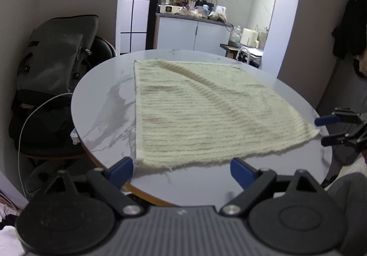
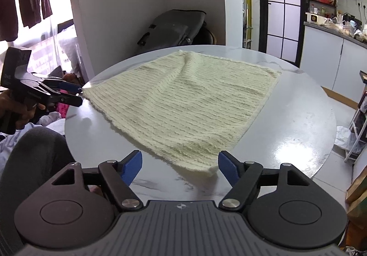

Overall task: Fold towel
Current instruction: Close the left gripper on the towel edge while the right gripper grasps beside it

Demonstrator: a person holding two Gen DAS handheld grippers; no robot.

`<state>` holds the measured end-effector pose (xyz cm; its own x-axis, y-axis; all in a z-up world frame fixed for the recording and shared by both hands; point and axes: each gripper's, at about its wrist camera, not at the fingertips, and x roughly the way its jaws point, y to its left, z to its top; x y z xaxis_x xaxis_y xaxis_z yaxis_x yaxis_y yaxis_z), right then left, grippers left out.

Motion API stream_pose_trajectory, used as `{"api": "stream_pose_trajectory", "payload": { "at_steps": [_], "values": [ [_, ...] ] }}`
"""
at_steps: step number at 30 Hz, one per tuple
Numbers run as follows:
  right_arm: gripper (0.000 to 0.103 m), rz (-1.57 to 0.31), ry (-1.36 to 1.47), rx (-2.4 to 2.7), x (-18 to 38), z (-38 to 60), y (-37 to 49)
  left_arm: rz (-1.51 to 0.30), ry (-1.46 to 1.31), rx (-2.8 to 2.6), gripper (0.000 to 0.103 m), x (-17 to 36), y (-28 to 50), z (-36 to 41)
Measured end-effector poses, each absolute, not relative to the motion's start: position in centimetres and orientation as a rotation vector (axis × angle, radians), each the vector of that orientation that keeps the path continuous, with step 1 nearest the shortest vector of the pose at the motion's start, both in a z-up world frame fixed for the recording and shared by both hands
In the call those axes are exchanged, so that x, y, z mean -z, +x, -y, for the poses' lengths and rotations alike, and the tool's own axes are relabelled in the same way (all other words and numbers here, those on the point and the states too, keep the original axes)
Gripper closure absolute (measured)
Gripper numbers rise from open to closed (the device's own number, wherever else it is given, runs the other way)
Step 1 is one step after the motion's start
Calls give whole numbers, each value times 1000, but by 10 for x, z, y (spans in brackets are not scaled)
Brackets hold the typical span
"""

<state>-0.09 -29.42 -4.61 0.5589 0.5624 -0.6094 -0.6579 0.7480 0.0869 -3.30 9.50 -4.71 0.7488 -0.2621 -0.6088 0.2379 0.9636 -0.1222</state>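
A cream ribbed towel [image 1: 199, 109] lies spread flat on the round white marble table [image 1: 103, 118]; it also shows in the right wrist view [image 2: 190, 104]. My left gripper [image 1: 182, 171] is open, its blue pads on either side of the towel's near edge, close to the near left corner. My right gripper [image 2: 180, 165] is open just in front of the towel's near right corner. In the left wrist view the right gripper [image 1: 321, 130] shows at the right corner, jaws apart. In the right wrist view the left gripper [image 2: 79, 95] shows at the left corner.
A dark backpack [image 1: 55, 56] sits on a chair beyond the table's left side, with a white cable [image 1: 29, 116] hanging by it. A kitchen counter [image 1: 195, 17] with clutter stands behind. The table's edge [image 2: 330, 141] drops off to the floor at right.
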Motion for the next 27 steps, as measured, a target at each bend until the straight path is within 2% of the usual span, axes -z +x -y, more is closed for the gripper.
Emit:
{"api": "stream_pose_trajectory", "payload": {
  "at_steps": [3,5,7,10,12,13,19,21,22,24,27],
  "values": [
    [27,-654,-159,-713,48,295,-1,-667,-34,257,17,46,-30,-94],
    [33,-649,-166,-700,51,294,-1,-666,-33,251,17,45,-27,-94],
    [34,-649,-169,-691,53,292,0,-663,-37,248,22,45,-25,-95],
    [34,-643,-184,-676,55,288,0,-652,-49,241,31,46,-22,-95],
    [35,-635,-199,-669,56,286,-1,-649,-19,231,45,46,-21,-90],
    [36,-631,-203,-666,56,285,-1,-650,5,225,48,45,-22,-86],
    [57,-606,-202,-646,58,291,-2,-638,15,184,51,47,-28,-74],
    [66,-597,-205,-645,58,292,-1,-635,5,177,59,47,-30,-72],
    [74,-591,-208,-641,59,293,-2,-634,0,174,65,47,-31,-70],
    [77,-576,-210,-632,60,294,-3,-633,-11,176,87,47,-34,-67],
    [85,-568,-197,-631,61,298,-5,-630,-25,181,90,48,-38,-61]
  ]
}}
